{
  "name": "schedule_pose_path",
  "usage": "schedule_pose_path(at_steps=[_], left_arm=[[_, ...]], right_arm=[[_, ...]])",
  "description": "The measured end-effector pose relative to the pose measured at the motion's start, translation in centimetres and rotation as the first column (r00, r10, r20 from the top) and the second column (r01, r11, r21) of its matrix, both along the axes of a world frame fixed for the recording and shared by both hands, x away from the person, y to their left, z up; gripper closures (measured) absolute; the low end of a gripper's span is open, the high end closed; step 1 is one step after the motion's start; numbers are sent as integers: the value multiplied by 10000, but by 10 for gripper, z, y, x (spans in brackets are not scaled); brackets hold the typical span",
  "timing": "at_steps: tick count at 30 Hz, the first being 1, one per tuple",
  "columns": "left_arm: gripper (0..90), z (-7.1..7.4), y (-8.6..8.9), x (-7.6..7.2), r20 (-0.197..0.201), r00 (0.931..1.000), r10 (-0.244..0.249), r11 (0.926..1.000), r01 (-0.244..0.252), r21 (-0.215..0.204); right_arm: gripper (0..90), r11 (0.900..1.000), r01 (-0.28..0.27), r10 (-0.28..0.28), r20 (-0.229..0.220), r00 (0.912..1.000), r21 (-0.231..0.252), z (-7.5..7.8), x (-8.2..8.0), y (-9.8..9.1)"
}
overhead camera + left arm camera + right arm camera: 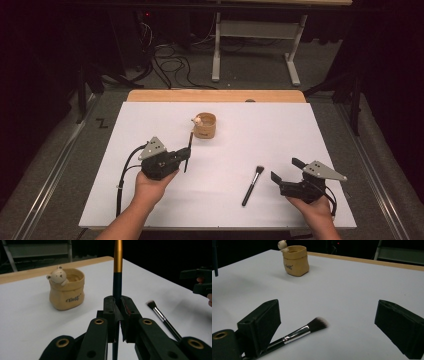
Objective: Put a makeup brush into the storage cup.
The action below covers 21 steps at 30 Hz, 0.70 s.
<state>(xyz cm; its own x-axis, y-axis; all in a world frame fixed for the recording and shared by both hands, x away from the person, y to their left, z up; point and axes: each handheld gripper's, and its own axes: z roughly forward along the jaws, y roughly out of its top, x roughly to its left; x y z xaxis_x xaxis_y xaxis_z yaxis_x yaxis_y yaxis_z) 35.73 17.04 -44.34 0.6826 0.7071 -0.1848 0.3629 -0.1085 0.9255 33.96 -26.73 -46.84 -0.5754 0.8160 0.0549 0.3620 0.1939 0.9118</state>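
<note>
Here, left gripper (117,312) clamps upright dark, gold-tipped brush handle (117,270) near bear-faced tan pot (205,125). Right gripper (327,325) gapes wide, empty, makeup brush (252,185) lying beside it on white table (280,135).

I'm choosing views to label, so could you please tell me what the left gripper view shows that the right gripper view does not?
Left gripper view: its jaws shut on a dark, gold-ended brush, and the right gripper far off. Right gripper view: its own jaws wide apart, nothing between them. Both: the bear pot and the makeup brush lying on the white table.
</note>
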Motion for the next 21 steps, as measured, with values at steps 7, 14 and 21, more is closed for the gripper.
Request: schedule_pose_path(at_steps=[7, 14, 21], left_arm=[[836, 5, -6, 1, 870, 9958, 299, 9916, -186, -1280], [835, 6, -19, 7, 968, 9949, 286, 9910, -155, -1330], [835, 12, -30, 9, 1103, 9936, 248, 9937, -125, -1110]], right_arm=[[68, 10000, 6, -8, 179, 9998, 99, 1, -1, -1], [69, 9999, 8, -10, 208, 9998, 103, 1, 0, -2], [69, 9999, 17, -21, 299, 9996, 146, 2, 0, -3]])
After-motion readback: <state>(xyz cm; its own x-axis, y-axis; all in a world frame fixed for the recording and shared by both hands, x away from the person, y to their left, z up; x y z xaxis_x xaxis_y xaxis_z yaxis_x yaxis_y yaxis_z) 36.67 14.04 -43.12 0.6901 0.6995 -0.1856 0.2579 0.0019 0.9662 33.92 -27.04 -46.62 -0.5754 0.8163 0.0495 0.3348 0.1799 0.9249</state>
